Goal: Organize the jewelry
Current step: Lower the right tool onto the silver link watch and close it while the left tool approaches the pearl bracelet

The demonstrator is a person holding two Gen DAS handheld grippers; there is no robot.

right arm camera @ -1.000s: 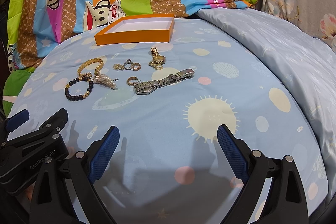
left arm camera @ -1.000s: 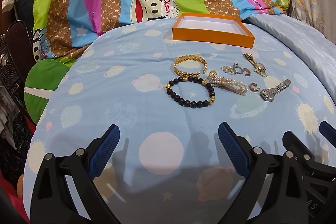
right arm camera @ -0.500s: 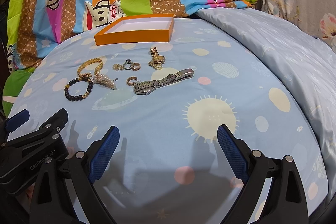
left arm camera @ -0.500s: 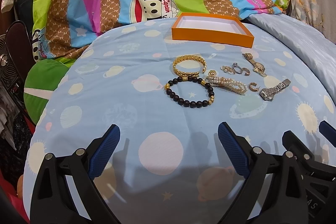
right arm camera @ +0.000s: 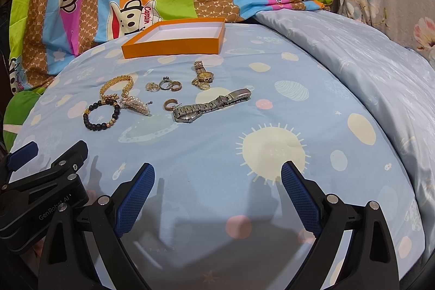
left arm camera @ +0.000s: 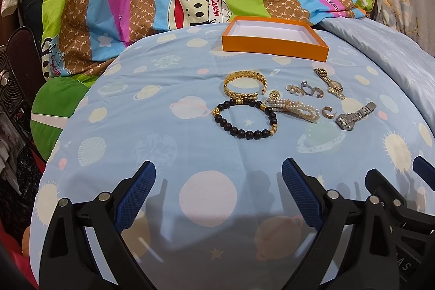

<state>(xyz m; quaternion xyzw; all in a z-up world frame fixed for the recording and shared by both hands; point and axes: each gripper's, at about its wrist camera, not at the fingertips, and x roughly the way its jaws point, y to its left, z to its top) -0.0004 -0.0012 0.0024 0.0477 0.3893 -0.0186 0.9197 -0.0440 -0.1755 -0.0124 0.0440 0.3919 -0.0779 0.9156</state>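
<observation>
Hovering hand-held gripper (left arm camera: 218, 192) (apparently agape).

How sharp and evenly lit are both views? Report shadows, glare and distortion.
Left wrist view: sharp; fisheye bends the blue sheet into a dome; dark vignette corners; left hand-held gripper casts soft shadows; no strong glare. Right wrist view: equally sharp, same bending; shadows under the right hand-held gripper; silver watch glints mildly.

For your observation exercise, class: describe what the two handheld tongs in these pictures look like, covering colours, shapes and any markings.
Both tongs are alike: the left tongs and right tongs have black angular plastic arms with round silver rivets. Each finger ends in a dark blue pad with a fine grid texture. In the right wrist view, the left tool's black body carries pale lettering reading GenRobot AI. No cables or sleeves show.
</observation>
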